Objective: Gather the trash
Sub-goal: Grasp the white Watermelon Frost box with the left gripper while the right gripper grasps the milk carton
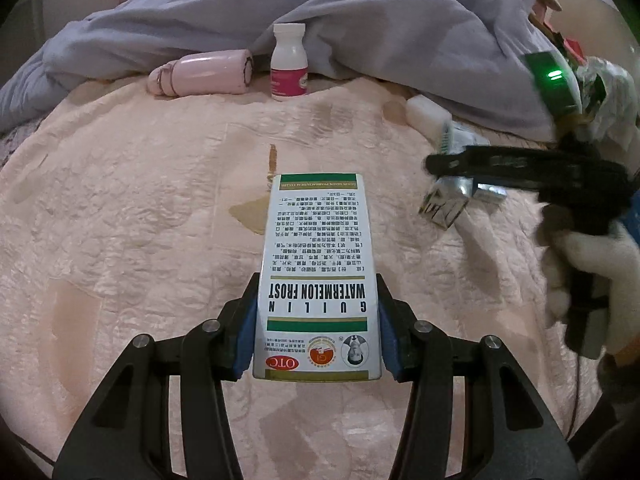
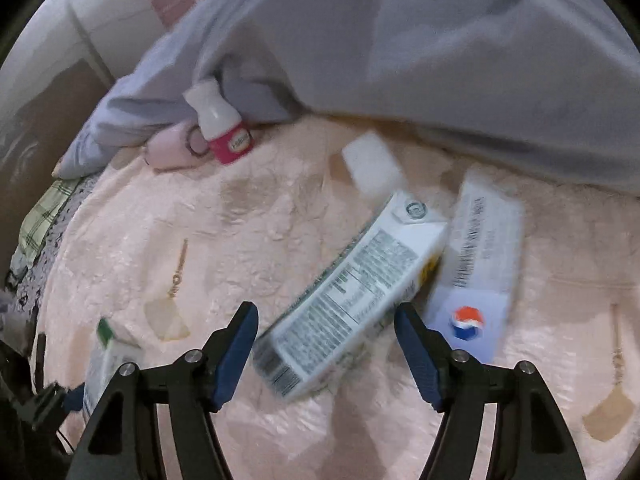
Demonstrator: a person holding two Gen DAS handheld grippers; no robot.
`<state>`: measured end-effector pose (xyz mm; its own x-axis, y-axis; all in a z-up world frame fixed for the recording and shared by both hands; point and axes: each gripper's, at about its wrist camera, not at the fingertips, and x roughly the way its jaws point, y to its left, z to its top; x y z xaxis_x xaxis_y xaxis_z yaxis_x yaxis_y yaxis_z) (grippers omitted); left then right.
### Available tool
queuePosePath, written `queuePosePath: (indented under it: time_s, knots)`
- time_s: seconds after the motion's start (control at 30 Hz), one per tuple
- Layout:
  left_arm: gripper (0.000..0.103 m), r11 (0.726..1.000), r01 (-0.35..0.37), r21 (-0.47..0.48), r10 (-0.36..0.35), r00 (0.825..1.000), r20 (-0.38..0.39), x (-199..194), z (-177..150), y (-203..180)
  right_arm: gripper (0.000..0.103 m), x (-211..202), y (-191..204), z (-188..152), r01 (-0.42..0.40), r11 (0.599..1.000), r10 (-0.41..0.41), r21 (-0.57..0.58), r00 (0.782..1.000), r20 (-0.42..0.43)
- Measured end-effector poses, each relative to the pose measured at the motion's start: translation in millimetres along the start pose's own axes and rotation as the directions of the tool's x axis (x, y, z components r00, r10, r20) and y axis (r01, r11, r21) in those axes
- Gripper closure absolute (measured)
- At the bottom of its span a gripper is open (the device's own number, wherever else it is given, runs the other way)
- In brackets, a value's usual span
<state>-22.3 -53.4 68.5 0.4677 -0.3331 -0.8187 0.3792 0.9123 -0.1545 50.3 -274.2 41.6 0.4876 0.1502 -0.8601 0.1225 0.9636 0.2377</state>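
1. Left gripper (image 1: 316, 320) clamps the medicine box (image 1: 316, 272) by its long sides (steady for carrying) above the pink bedspread (image 1: 120, 200);
2. Right gripper (image 2: 326, 354) gapes wide over the carton (image 2: 352, 292), apparently lining up a grasp.

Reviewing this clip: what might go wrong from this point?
1. The left gripper grips only the near end of the Watermelon Frost box; the long free end could pivot or slip.
2. The right gripper, jaws open, straddles the tilted carton, which lies against the Pepsi box; closing may nudge or catch both. That view is motion-blurred.
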Motion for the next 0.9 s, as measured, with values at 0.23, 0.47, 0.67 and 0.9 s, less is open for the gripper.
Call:
queuePosePath:
  time_s: [0.23,0.47,0.67,0.9]
  knots:
    - [0.054,1.0,0.013,0.001,-0.013,1.0,-0.001,6.2,1.2,-2.8,0.041,20.3,7.7,2.8,-0.061,0.998,0.061,0.008,0.998,-0.008]
    - [0.054,1.0,0.018,-0.003,-0.018,1.0,0.009,1.6,-2.7,-8.8,0.045,-27.9,23.4,-36.8,-0.04,0.973,0.029,-0.227,0.998,-0.051]
    - [0.054,1.0,0.011,-0.002,-0.011,1.0,0.007,-5.2,-9.3,-13.6,0.044,-55.8,15.3,-90.2,-0.077,0.943,0.0,-0.322,0.972,-0.233]
    - [0.054,1.0,-0.01,-0.028,0.01,1.0,0.023,-23.8,-15.2,-10.8,0.027,-46.4,12.4,-111.8,-0.18,0.958,0.136,-0.224,0.97,-0.199]
